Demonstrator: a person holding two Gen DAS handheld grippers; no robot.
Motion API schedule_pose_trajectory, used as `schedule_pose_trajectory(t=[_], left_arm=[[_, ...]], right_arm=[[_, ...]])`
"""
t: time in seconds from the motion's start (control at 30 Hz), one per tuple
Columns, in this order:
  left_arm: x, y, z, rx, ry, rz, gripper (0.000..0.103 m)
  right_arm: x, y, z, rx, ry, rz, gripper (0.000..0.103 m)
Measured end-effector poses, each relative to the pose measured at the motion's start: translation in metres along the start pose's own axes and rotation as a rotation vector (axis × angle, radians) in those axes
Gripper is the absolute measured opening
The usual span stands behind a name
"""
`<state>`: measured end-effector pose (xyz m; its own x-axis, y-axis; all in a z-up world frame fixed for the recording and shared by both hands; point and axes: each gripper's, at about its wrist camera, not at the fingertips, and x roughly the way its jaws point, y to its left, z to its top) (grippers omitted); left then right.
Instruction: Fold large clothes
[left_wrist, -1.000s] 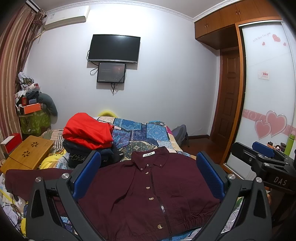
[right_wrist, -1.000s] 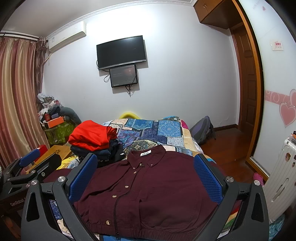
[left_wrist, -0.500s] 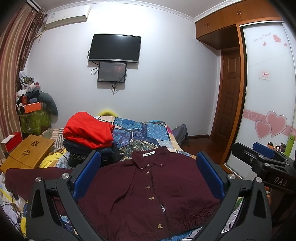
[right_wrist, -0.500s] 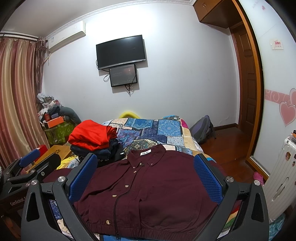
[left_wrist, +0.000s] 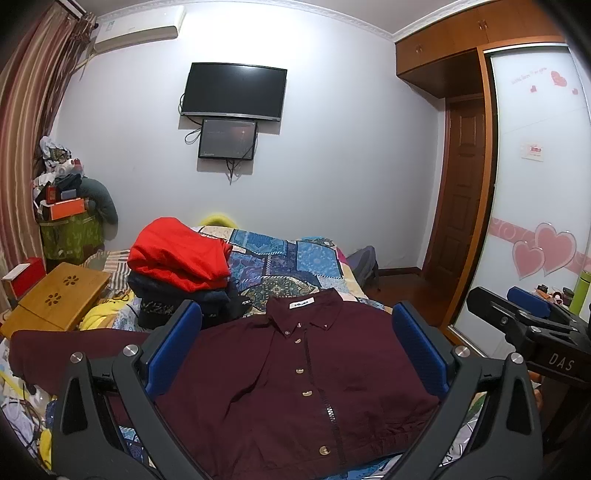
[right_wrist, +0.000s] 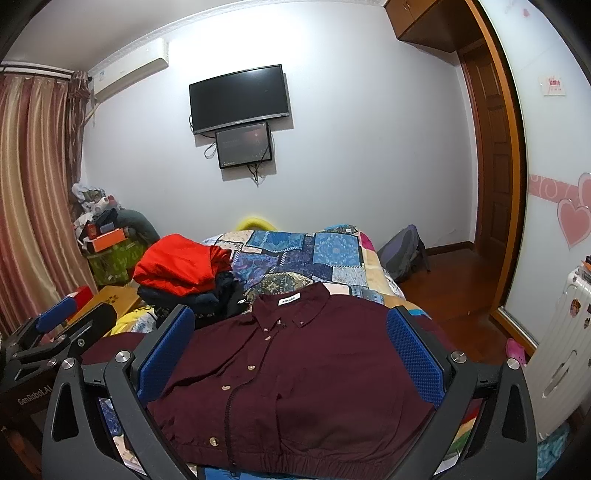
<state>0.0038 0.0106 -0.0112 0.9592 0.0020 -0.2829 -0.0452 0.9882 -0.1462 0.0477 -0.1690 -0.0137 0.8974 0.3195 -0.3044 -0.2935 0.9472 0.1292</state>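
Observation:
A maroon button-up jacket (left_wrist: 295, 373) lies flat on the bed, front up, collar away from me, elastic hem nearest. Its left sleeve (left_wrist: 74, 343) stretches out to the left. It also shows in the right wrist view (right_wrist: 295, 369). My left gripper (left_wrist: 295, 343) is open and empty, held above the jacket's near half. My right gripper (right_wrist: 291, 343) is open and empty, also above the jacket. Each gripper shows at the edge of the other's view: the right one (left_wrist: 532, 325), the left one (right_wrist: 55, 332).
A pile of folded clothes with a red garment on top (left_wrist: 177, 254) sits on the patchwork bedspread (left_wrist: 295, 258) behind the jacket's left shoulder. A wooden lap table (left_wrist: 55, 299) lies at left. A white suitcase (right_wrist: 561, 354) and a backpack (right_wrist: 402, 251) stand at right.

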Motion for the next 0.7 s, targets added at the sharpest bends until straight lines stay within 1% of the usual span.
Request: schedule_pose_trajectory(t=[0.13, 0.17, 0.27, 0.3, 0.37, 0.4, 0.57, 0.6, 0.7], left_arm=[[0.004, 0.007, 0.000, 0.002, 0.011, 0.023, 0.103], [0.007, 0.010, 0.000, -0.003, 0.000, 0.033, 0.103], [0.015, 0.023, 0.000, 0.003, -0.012, 0.082, 0.103], [0.018, 0.030, 0.001, -0.009, -0.009, 0.100, 0.103], [0.024, 0.044, 0.001, -0.022, -0.026, 0.132, 0.103], [0.028, 0.054, 0.001, -0.042, -0.055, 0.146, 0.103], [0.043, 0.104, 0.000, -0.091, -0.048, 0.299, 0.103], [0.044, 0.114, -0.001, -0.094, -0.033, 0.331, 0.103], [0.056, 0.151, -0.008, -0.154, 0.013, 0.407, 0.103]], right_arm=[[0.005, 0.000, 0.000, 0.000, 0.018, -0.004, 0.103], [0.007, 0.001, -0.001, -0.001, 0.025, -0.005, 0.103], [0.015, 0.001, -0.001, -0.004, 0.047, -0.009, 0.103], [0.020, 0.001, -0.002, -0.005, 0.058, -0.011, 0.103], [0.027, 0.001, -0.004, -0.005, 0.078, -0.013, 0.103], [0.029, 0.000, -0.005, -0.004, 0.086, -0.012, 0.103], [0.054, -0.003, -0.012, 0.004, 0.154, -0.012, 0.103], [0.057, -0.003, -0.013, 0.005, 0.166, -0.011, 0.103], [0.073, -0.005, -0.017, 0.013, 0.217, -0.011, 0.103]])
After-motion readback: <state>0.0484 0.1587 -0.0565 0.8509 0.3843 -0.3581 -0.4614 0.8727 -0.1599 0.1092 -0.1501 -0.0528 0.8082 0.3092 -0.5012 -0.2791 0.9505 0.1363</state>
